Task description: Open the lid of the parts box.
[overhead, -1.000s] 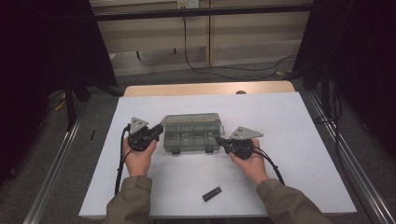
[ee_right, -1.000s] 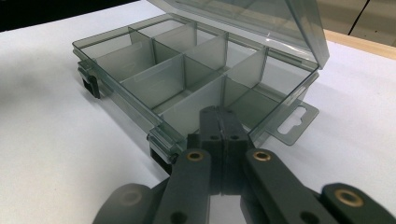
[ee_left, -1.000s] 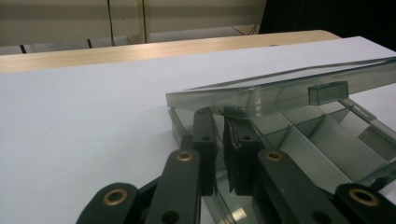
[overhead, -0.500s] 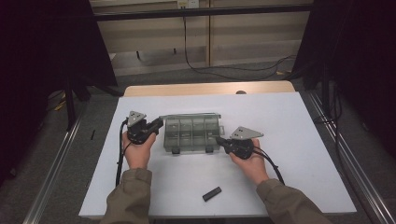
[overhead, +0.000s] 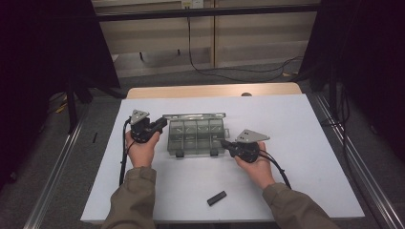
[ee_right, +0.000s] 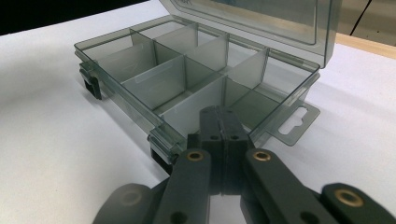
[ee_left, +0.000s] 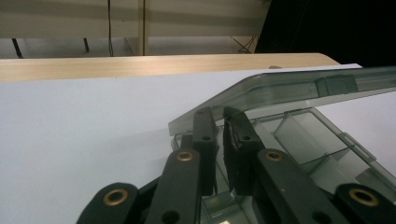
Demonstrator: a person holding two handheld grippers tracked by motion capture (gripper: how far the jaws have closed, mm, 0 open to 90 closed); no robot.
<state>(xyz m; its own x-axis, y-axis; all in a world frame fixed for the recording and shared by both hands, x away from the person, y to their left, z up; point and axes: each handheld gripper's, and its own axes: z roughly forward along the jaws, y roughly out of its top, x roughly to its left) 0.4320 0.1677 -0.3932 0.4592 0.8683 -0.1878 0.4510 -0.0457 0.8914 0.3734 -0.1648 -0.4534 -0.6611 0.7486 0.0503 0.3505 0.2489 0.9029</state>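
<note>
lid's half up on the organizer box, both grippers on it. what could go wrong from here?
1. The left gripper sits closed under the lid edge, apparently only propping it; the lid could slip off and drop shut.
2. The right gripper, closed, presses the organizer box at one front corner only, so the light box may pivot or slide on the smooth white table.
3. Pushing the lid further back could tip the empty box backwards.

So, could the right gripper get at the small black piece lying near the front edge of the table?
Probably yes: the black piece lies alone on the bare white table, near the right gripper, which first must leave the compartment box.
</note>
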